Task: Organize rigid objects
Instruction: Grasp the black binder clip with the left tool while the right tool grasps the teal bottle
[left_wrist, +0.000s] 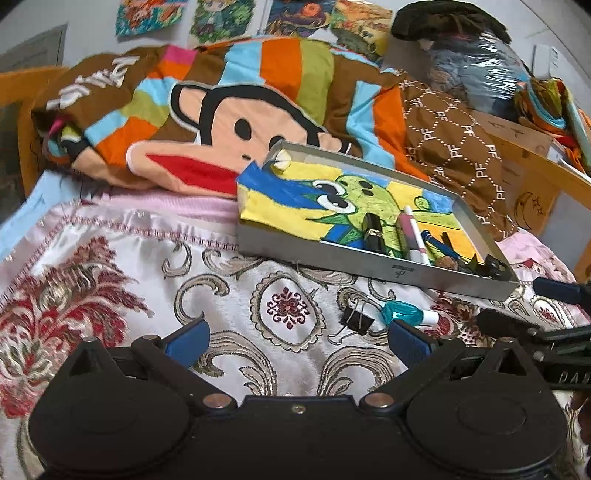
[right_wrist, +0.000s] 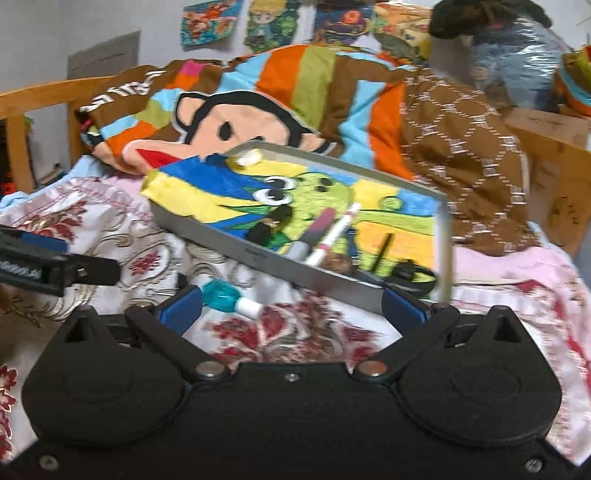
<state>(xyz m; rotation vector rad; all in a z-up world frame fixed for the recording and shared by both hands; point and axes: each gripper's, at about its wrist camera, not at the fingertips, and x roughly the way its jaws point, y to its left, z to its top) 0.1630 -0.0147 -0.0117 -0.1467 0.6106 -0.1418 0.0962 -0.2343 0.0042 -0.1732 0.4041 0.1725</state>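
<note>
A grey metal tray (left_wrist: 369, 264) lined with a cartoon drawing lies on the patterned bedspread; it holds a black tube (left_wrist: 375, 229), a pink-and-white pen (left_wrist: 415, 236), a blue pen (left_wrist: 441, 245) and small dark bits. In front of it, on the cloth, lie a black binder clip (left_wrist: 356, 319) and a teal-and-white bottle (left_wrist: 408, 314). My left gripper (left_wrist: 297, 345) is open just short of both. In the right wrist view the same tray (right_wrist: 325, 282) is close ahead and the teal bottle (right_wrist: 229, 297) lies by the left finger of my right gripper (right_wrist: 291, 308), which is open and empty.
A monkey-print quilt (left_wrist: 221, 122) is heaped behind the tray. A brown patterned cloth (left_wrist: 454, 147) and a wooden bed frame (left_wrist: 532, 173) stand to the right. The right gripper's fingers (left_wrist: 517, 325) reach in from the right edge of the left wrist view.
</note>
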